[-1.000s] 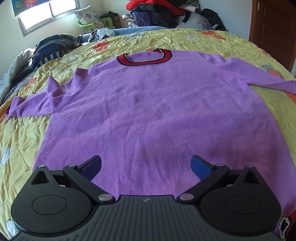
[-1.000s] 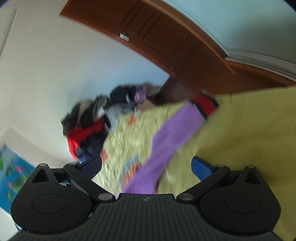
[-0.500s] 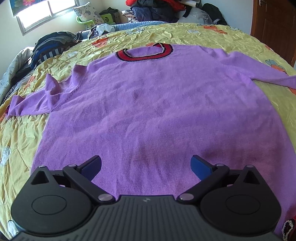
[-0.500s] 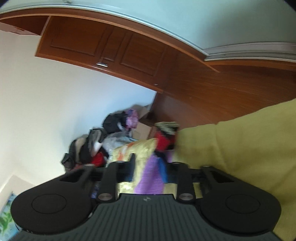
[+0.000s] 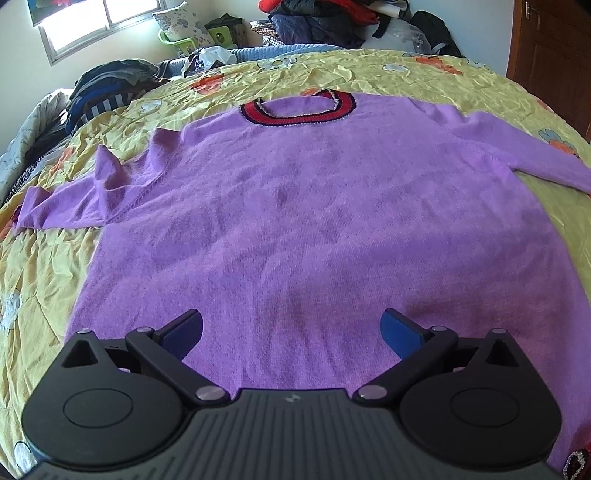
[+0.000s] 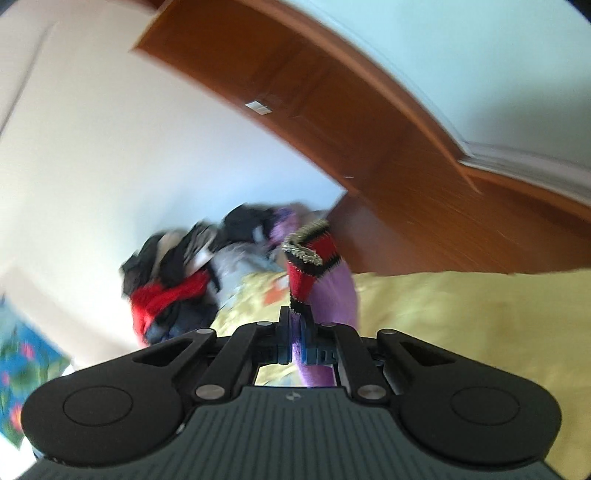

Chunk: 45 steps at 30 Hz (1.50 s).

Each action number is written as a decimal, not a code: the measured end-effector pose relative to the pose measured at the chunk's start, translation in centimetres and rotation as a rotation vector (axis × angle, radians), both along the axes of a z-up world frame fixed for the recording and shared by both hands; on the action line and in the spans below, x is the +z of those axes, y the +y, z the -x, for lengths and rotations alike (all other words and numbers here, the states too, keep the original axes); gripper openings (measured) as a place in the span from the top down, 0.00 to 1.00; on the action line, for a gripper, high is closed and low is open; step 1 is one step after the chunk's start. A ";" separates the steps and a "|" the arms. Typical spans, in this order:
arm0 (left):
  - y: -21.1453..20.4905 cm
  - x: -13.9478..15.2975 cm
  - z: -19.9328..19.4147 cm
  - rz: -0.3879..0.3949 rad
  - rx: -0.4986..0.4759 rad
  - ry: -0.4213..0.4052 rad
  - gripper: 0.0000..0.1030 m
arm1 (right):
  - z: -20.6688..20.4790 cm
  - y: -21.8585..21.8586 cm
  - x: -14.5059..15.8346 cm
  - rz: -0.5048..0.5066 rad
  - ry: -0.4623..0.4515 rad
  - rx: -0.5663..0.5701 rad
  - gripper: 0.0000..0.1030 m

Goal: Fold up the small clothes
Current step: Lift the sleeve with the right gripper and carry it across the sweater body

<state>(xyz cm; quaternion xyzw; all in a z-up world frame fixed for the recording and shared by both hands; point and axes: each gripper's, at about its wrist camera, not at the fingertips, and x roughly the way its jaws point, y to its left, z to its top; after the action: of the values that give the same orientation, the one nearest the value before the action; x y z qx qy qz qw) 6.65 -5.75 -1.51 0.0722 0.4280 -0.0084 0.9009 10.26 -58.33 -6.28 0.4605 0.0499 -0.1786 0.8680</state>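
A purple sweater (image 5: pixel 314 206) with a red and black collar (image 5: pixel 299 110) lies flat on the yellow bed cover (image 5: pixel 37 277), its sleeves spread to both sides. My left gripper (image 5: pixel 291 332) hovers open over the hem, with nothing between its blue pads. In the right wrist view my right gripper (image 6: pixel 295 332) is closing its jaws tight, and the pads press on the purple sleeve (image 6: pixel 336 295). The sleeve's red and black cuff (image 6: pixel 314 258) stands up beyond the fingertips, lifted off the cover.
Piles of dark and red clothes (image 5: pixel 325 14) lie past the head of the bed, and more clothes (image 5: pixel 107 88) lie at the far left. A brown wooden door (image 5: pixel 554 48) stands at the right. A window (image 5: pixel 99 18) is at the back left.
My right gripper went from wide open to shut on the sleeve, and the cuff now sticks up in front of it. The left gripper stays open over the hem.
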 end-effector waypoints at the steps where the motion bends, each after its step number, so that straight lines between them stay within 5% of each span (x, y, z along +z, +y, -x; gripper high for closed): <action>1: 0.1 0.1 0.0 0.003 0.002 -0.004 0.00 | -0.5 1.0 0.7 0.035 0.003 0.034 0.90; 14: 0.8 0.1 -0.1 0.013 0.026 -0.007 0.00 | -5.4 13.8 4.2 0.373 0.130 0.443 0.90; 25: 1.2 -0.1 -0.1 0.017 0.034 -0.003 0.00 | -6.4 23.0 4.5 0.587 0.243 0.627 0.90; 33: 2.6 0.3 -1.0 0.022 0.089 -0.024 0.00 | -6.1 30.7 4.9 0.833 0.255 0.741 0.90; 45: 4.3 -0.1 -1.3 0.006 0.131 -0.029 0.00 | -7.7 35.9 4.7 0.899 0.276 0.839 0.90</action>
<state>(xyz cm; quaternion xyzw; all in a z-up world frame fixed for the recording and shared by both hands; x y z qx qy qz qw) 7.92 -1.44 -1.66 0.0414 0.4189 0.0504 0.9057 17.91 -22.41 -1.55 -0.0354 0.2577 0.1157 0.9586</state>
